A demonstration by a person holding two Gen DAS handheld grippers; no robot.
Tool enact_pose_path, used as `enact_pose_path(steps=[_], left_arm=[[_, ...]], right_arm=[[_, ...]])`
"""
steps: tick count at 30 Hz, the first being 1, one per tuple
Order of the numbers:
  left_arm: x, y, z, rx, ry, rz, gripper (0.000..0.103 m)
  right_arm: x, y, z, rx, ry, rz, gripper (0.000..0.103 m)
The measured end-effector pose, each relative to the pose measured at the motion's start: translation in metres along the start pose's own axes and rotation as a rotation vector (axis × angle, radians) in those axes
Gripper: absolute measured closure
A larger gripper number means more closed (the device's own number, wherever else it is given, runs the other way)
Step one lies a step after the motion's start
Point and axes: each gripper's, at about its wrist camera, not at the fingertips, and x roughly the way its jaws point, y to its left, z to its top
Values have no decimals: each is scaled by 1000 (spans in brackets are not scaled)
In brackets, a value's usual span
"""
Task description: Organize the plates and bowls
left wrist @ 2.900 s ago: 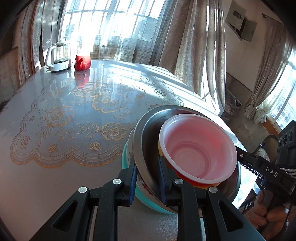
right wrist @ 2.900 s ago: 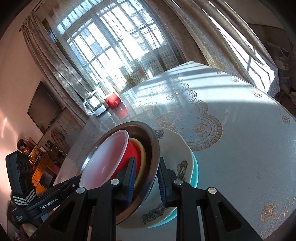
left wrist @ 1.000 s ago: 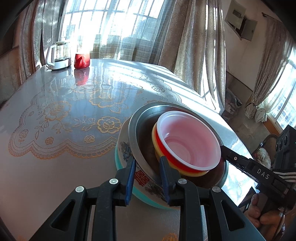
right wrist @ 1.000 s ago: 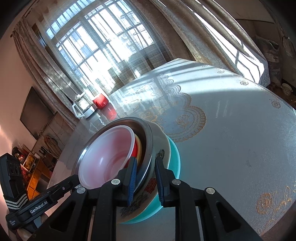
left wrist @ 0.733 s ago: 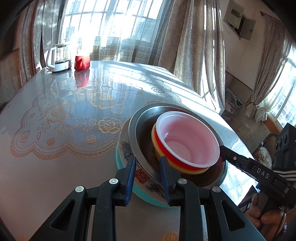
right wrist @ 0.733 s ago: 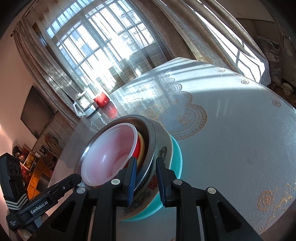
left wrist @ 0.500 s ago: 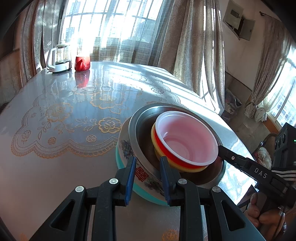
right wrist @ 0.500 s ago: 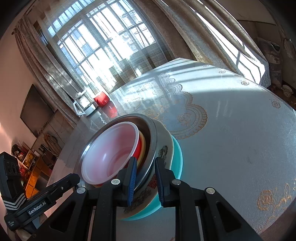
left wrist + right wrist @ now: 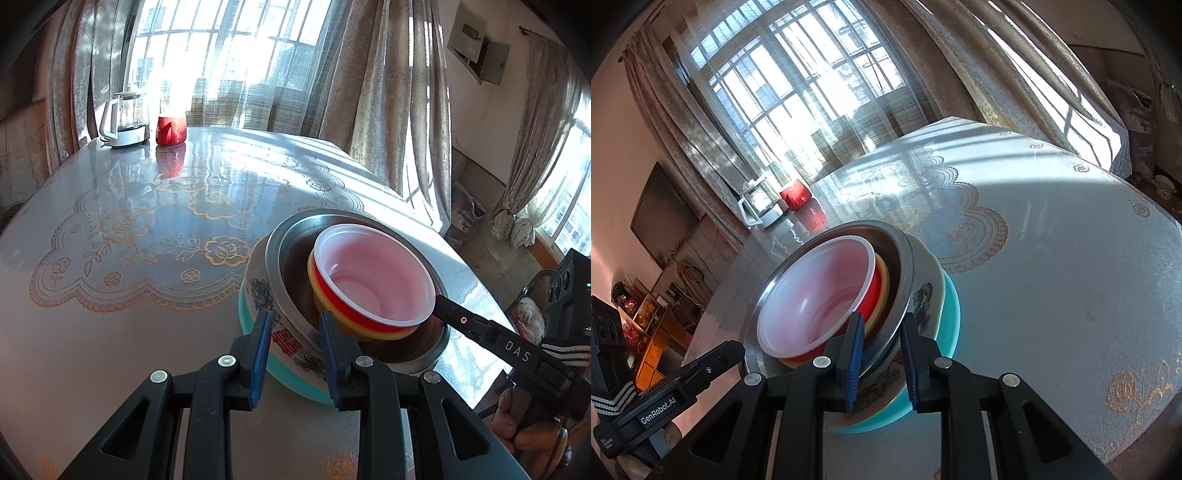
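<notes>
Your stack point(image 9: 354, 295) looks all but finished: a red bowl point(image 9: 373, 280) with a pale inside sits in a yellow bowl point(image 9: 376, 332), that in a steel bowl point(image 9: 291, 269), that in a flowered china bowl point(image 9: 258, 291), all on a teal plate point(image 9: 280, 376). It rests on the surface point(image 9: 129, 258) near the edge closest to you, every mouth facing up. Being round, the stack has no long axis except its upright one; the red bowl sits slightly off-centre in the steel one.

Your left tool point(image 9: 295, 350) and right tool point(image 9: 881, 360) each straddle the steel rim from opposite sides, fingers slightly apart, so the grip looks released. What seems left is drawing both tools clear. A kettle point(image 9: 123, 122) and red cup point(image 9: 171, 130) stand at the far edge.
</notes>
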Motion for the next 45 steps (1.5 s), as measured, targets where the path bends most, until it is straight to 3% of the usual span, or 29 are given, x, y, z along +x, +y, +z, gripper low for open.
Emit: enact_pose_path(steps=[11, 20, 25, 30, 35, 38, 45], left_arm=[[-7, 7, -10, 1, -17, 95, 73], [-26, 16, -24, -20, -75, 187, 59], [-42, 9, -33, 11, -136, 241, 57], [-50, 8, -36, 10, -168, 291, 48], [-53, 7, -37, 13, -169, 295, 44], [-54, 5, -38, 19, -174, 301, 36], [-57, 4, -39, 12, -190, 300, 32]], right_arm=[[-3, 3, -2, -11, 5, -11, 80], [-32, 21, -4, -111, -113, -182, 63], [-38, 33, -9, -143, -156, -256, 62], [-36, 59, -20, -247, -183, -291, 62], [-24, 68, -29, -277, -153, -305, 62], [-26, 69, -31, -277, -168, -304, 62], [-29, 70, -31, -264, -183, -302, 62]])
